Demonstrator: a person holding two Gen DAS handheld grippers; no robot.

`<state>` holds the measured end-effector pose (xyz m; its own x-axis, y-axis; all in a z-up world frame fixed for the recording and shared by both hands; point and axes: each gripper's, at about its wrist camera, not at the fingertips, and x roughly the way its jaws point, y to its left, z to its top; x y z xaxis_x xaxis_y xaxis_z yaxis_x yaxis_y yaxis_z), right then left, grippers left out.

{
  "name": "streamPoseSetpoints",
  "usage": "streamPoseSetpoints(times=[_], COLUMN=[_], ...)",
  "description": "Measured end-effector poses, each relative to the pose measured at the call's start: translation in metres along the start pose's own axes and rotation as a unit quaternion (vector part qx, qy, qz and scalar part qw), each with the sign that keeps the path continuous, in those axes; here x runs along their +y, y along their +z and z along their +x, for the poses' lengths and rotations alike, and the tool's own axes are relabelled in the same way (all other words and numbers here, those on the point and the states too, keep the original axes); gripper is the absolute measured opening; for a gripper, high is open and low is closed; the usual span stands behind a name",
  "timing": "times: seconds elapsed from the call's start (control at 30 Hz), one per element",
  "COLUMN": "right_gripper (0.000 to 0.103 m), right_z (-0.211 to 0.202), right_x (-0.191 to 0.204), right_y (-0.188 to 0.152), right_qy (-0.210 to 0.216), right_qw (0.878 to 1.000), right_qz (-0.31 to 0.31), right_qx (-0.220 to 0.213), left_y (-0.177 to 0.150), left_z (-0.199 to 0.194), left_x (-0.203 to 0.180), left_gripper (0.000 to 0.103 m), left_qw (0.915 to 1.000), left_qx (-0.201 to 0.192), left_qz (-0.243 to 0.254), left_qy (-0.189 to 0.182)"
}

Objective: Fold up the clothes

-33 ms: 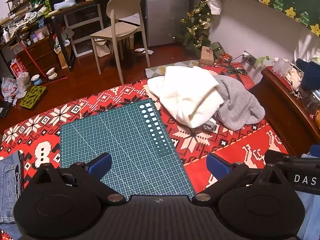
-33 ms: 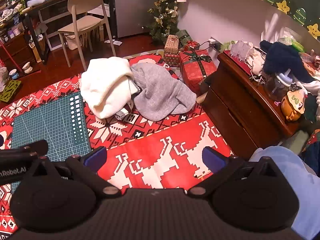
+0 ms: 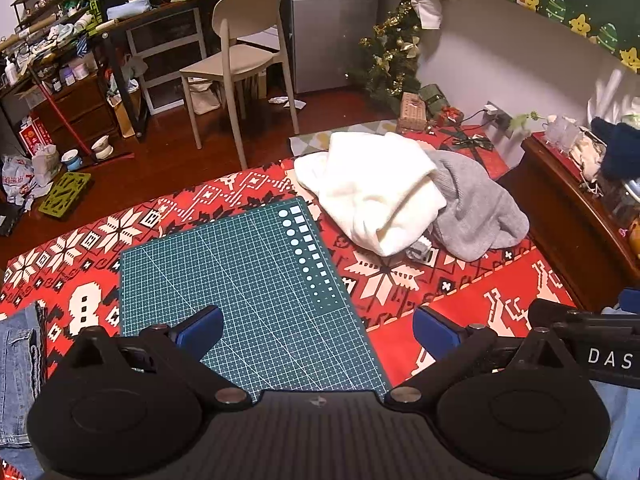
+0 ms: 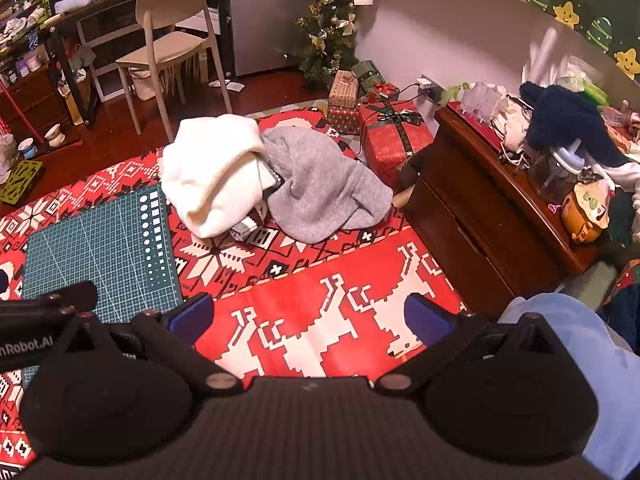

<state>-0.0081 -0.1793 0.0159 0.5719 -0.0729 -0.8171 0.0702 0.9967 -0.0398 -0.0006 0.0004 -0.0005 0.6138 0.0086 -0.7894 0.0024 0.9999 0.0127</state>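
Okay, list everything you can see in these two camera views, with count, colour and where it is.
white garment: 1, cream, heaped on blanket beyond mat
grey garment: 1, grey, bunched against the white one
cutting mat: 1, green, flat on blanket
blanket: 1, red patterned, underneath
jeans: 1, blue, left edge
chair: 1, beige, by desk
Christmas tree: 1, green, corner
wrapped gift: 1, red, by dresser
dresser: 1, dark wood, right
left hand-held gripper: 1, black, open
right hand-held gripper: 1, black, open
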Motion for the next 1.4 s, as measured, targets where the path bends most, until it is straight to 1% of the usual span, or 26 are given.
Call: streamPoseSetpoints(times=[0.2,0.3,0.37,0.53,0.77,1.4], right_gripper=[0.102,0.102,0.102,0.102,0.102,0.102], right_z=[0.0040,0.0011,0.0006,0.0019,-0.0022,0.0003], right_x=[-0.0009,0.0006,0.0012,0.0004,0.0016,0.0007], right_y=[0.0022,-0.0017,-0.0010,0.0000,-0.0004,0.0012], right_qy=[0.006,0.005,0.005,0.007,0.007,0.011], right_qw=[1.000,1.000,1.000,1.000,1.000,1.000], right_qz=[-0.001,-0.004,-0.004,-0.001,-0.004,-0.007], right_qx=[0.006,-0.004,-0.003,0.001,-0.007,-0.004], left_y=[-0.0043,0.0008,0.0014,0.0005,0.0006,0.0008], left_z=[0.0002,0.0022,0.0036,0.0021,0.0004,-0.0002], left_x=[0.0022,0.0016,0.0023,0.0031,0.0022,0.0060], left_gripper=[0.102,0.102,0.102,0.102,0.102,0.102], left_qw=[0.9999,0.9999,0.9998,0.9998,0.9999,0.9999], left_qx=[-0.006,0.011,0.014,0.010,0.005,-0.003], left_qz=[-0.005,-0.004,-0.007,-0.009,-0.007,-0.013], left_qy=[-0.007,-0.006,-0.008,-0.012,-0.012,-0.007])
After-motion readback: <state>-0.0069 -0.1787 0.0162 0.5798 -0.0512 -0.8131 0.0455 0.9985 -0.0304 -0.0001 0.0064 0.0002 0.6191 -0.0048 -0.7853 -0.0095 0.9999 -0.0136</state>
